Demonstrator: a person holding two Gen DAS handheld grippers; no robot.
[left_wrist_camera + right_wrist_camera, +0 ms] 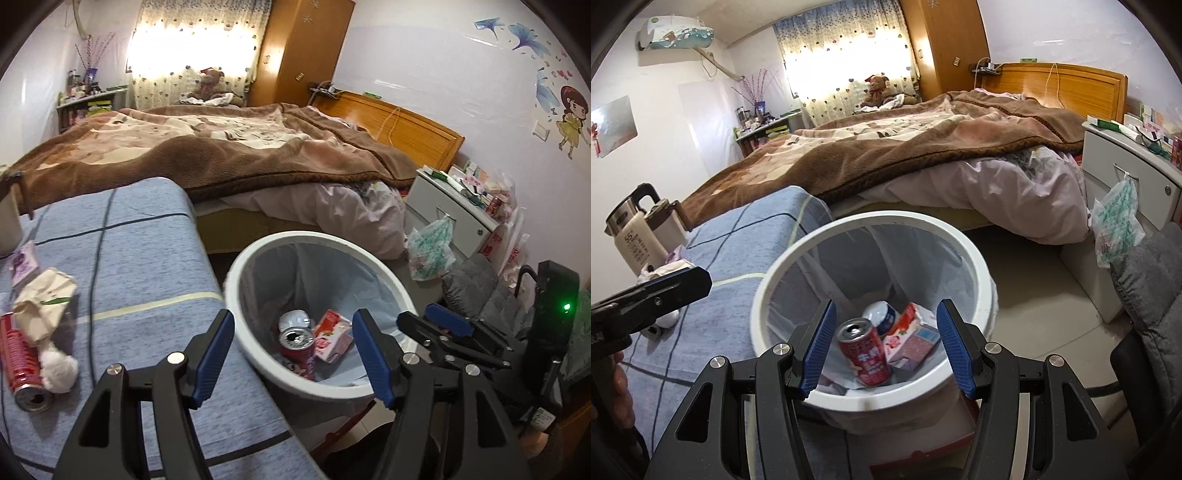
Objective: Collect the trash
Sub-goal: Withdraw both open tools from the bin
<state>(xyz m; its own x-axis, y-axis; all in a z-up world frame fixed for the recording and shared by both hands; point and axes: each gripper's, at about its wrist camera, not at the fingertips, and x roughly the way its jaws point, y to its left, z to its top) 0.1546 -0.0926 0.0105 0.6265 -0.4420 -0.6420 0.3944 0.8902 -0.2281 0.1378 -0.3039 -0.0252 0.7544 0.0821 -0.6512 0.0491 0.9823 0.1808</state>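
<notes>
A white bin with a grey liner stands beside the blue-clothed table. In it lie a red can, a pink carton and a white-and-blue can. My left gripper is open and empty above the bin's near rim. On the table's left lie another red can, crumpled paper and a white tissue. My right gripper is open over the bin. The red can sits below its pads, untouched, beside the pink carton.
A bed with a brown blanket fills the room behind the bin. A white bedside cabinet with a hanging plastic bag stands at the right, and a grey cushion lies near it. A kettle stands on the table's far left. A cable crosses the cloth.
</notes>
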